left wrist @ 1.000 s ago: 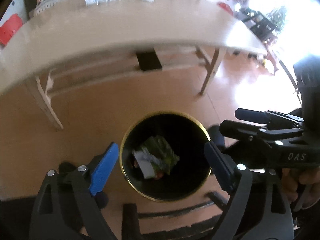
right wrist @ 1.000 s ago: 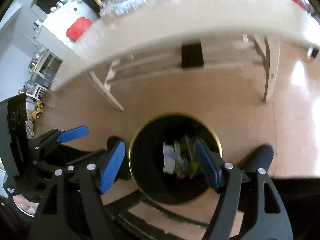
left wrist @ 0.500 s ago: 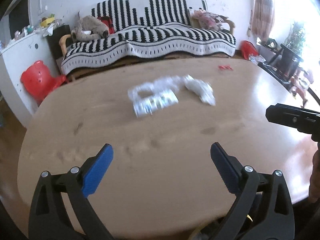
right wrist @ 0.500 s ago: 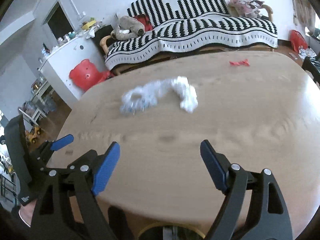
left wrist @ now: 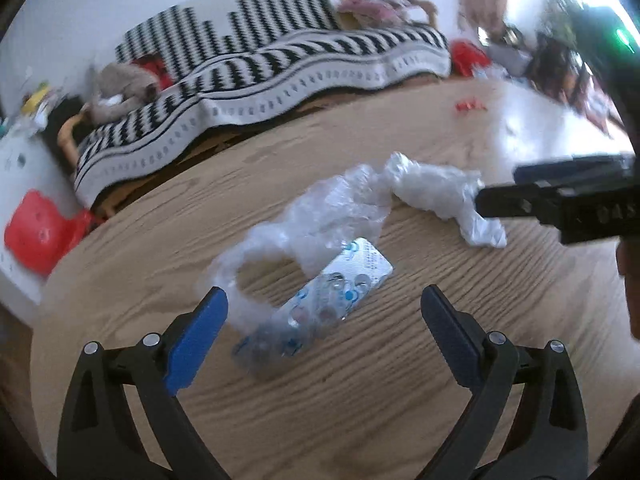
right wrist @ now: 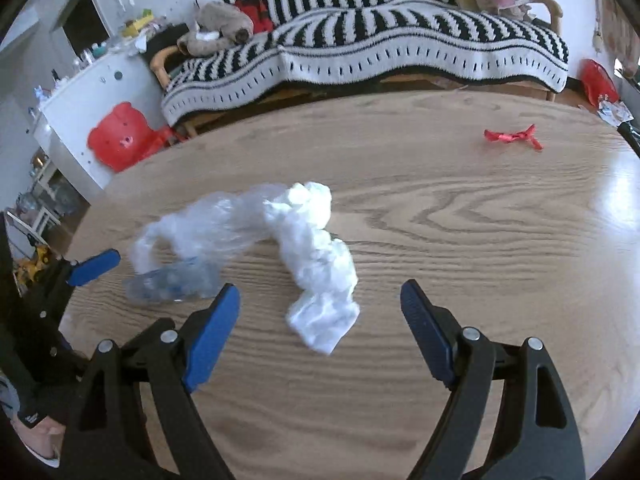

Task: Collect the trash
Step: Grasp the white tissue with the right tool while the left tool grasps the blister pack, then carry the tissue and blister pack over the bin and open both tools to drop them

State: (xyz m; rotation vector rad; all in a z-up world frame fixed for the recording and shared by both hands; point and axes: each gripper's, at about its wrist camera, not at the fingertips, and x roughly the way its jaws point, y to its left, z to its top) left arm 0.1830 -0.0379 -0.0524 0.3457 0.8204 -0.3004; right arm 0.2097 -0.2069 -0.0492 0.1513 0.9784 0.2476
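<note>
A silver blister pack (left wrist: 320, 304) lies on the wooden table (left wrist: 360, 400), partly under a clear crumpled plastic wrap (left wrist: 320, 216). A white crumpled tissue (left wrist: 436, 196) lies to its right. My left gripper (left wrist: 324, 332) is open, just above and around the blister pack. In the right wrist view the tissue (right wrist: 320, 264) lies ahead of my open right gripper (right wrist: 320, 312), with the plastic wrap (right wrist: 208, 224) and blister pack (right wrist: 172, 280) to its left. A red ribbon scrap (right wrist: 514, 137) lies at the far right of the table.
A black-and-white striped sofa (right wrist: 360, 40) stands behind the table (right wrist: 480, 240), with a soft toy (right wrist: 220, 28) on it. A red bear-shaped chair (right wrist: 120, 136) stands by a white cabinet (right wrist: 88, 92) at the left. The trash bin is out of view.
Both grippers have risen from above the floor bin to the tabletop and moved forward to the trash. The left gripper now hovers over the blister pack, the right one near the tissue.
</note>
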